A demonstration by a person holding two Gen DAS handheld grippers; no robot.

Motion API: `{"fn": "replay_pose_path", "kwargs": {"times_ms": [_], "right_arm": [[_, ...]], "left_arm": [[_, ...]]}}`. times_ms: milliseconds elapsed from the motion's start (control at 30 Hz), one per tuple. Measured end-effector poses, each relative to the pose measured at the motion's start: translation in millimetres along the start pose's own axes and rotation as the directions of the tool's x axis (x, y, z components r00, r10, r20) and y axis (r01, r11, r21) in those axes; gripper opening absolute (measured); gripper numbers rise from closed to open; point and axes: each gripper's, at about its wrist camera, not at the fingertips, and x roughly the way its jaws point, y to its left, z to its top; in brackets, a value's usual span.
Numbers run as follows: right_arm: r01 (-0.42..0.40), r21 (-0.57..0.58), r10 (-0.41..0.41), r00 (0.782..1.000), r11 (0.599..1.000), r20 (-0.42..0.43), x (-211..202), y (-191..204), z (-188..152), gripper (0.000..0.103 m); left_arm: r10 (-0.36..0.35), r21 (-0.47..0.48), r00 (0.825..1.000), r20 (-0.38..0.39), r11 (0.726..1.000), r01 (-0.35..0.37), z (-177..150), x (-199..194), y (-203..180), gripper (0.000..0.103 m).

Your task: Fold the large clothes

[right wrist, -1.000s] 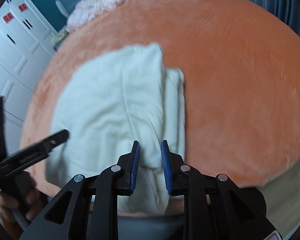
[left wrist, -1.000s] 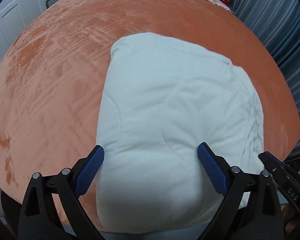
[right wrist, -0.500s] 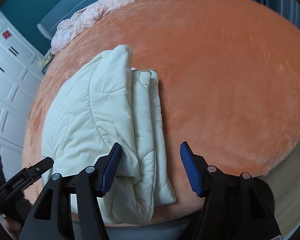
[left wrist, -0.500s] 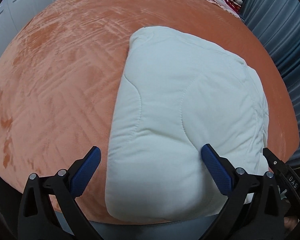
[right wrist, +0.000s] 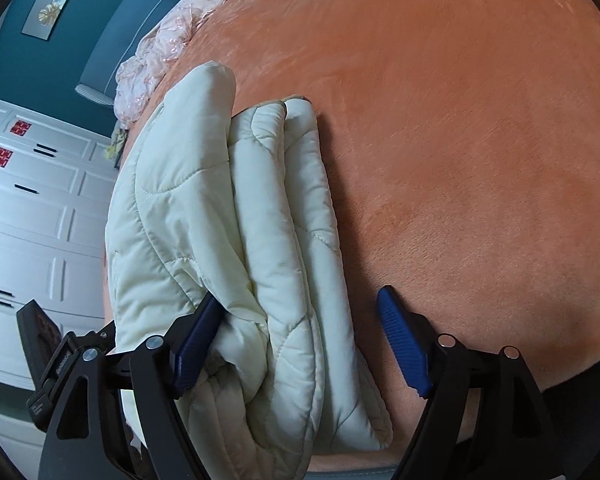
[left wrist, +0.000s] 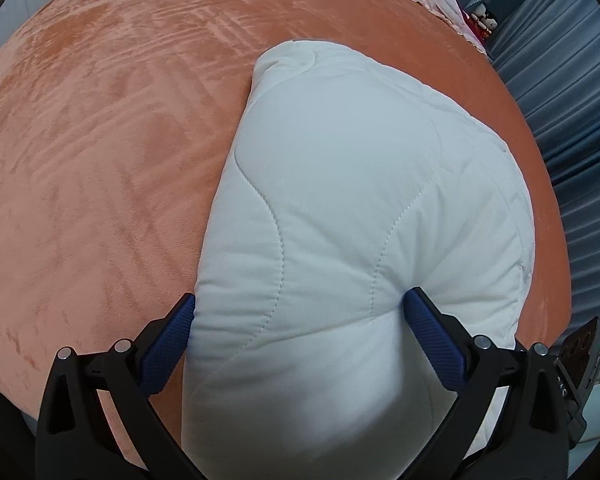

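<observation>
A white quilted padded garment (left wrist: pixel 360 208) lies folded into a thick bundle on the orange bed cover (left wrist: pixel 100 140). My left gripper (left wrist: pixel 300 336) is open wide, its blue pads (left wrist: pixel 432 340) straddling the bundle's near left end and pressing into it. In the right wrist view the same bundle (right wrist: pixel 228 240) shows its stacked folded layers along the right side. My right gripper (right wrist: pixel 300 336) is open wide over the bundle's near right edge, with the left pad (right wrist: pixel 196 344) tucked against the layers and the right pad over the bed cover (right wrist: pixel 460 160).
Blue curtains (left wrist: pixel 572 120) hang past the bed's right side. A pink lace bedspread (right wrist: pixel 160 52) lies at the head, before a teal headboard (right wrist: pixel 112 48). White cabinets (right wrist: pixel 32 208) stand left of the bed. The bed's near edge is just below both grippers.
My right gripper went from shut on the garment's edge to wide open, letting it go. My left gripper shifted left to straddle the bundle's near end. Both moved closer to the bundle.
</observation>
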Motion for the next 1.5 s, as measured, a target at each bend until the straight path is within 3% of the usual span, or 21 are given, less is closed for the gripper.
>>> {"fn": "replay_pose_path", "kwargs": {"times_ms": [433, 500, 533, 600, 667, 767, 933, 1033, 1133, 1233, 1367, 1500], "right_arm": [[0.008, -0.029, -0.007, 1.000, 1.000, 0.022, 6, 7, -2, 0.077], [-0.029, -0.023, 0.029, 1.000, 0.999, 0.007, 7, 11, -1, 0.062], [-0.028, -0.012, 0.028, 1.000, 1.000, 0.004, 6, 12, -1, 0.059], [-0.027, -0.038, 0.027, 1.000, 0.999, 0.008, 1, 19, -1, 0.038], [0.007, -0.085, -0.005, 1.000, 0.996, 0.029, -11, 31, -3, 0.029], [0.031, -0.125, -0.024, 0.998, 0.992, 0.062, -33, 46, -8, 0.025], [-0.003, -0.172, 0.029, 0.989, 0.985, 0.145, -84, 72, -19, 0.024], [0.003, -0.239, 0.051, 0.975, 0.971, 0.216, -118, 98, -24, 0.024], [-0.011, -0.297, 0.100, 0.953, 0.955, 0.287, -152, 130, -24, 0.024], [-0.034, -0.367, 0.171, 0.921, 0.930, 0.349, -182, 166, -23, 0.024], [-0.061, -0.466, 0.273, 0.875, 0.882, 0.401, -209, 223, -19, 0.024], [-0.086, -0.537, 0.346, 0.847, 0.839, 0.404, -210, 261, -14, 0.024]], "left_arm": [[-0.028, 0.002, 0.998, 0.053, 1.000, 0.028, -4, 10, 3, 0.098], [-0.040, 0.003, 0.998, 0.047, 0.999, 0.040, -3, 8, 3, 0.098], [-0.045, 0.005, 0.998, 0.044, 0.999, 0.045, -3, 5, 3, 0.098], [-0.057, 0.020, 0.997, 0.050, 0.998, 0.056, -3, -5, -1, 0.086], [-0.056, 0.070, 0.996, 0.068, 0.996, 0.051, -5, -22, -10, 0.073], [-0.076, 0.135, 0.992, 0.104, 0.989, 0.062, -6, -55, -21, 0.060], [-0.157, 0.209, 0.970, 0.188, 0.971, 0.116, -9, -116, -33, 0.057], [-0.209, 0.244, 0.944, 0.254, 0.959, 0.147, -8, -155, -38, 0.057], [-0.263, 0.273, 0.906, 0.330, 0.946, 0.175, -1, -195, -40, 0.057], [-0.311, 0.304, 0.857, 0.411, 0.933, 0.193, 10, -238, -37, 0.057], [-0.357, 0.349, 0.773, 0.524, 0.918, 0.187, 28, -293, -24, 0.057], [-0.360, 0.359, 0.714, 0.600, 0.919, 0.162, 53, -323, 1, 0.058]]}}
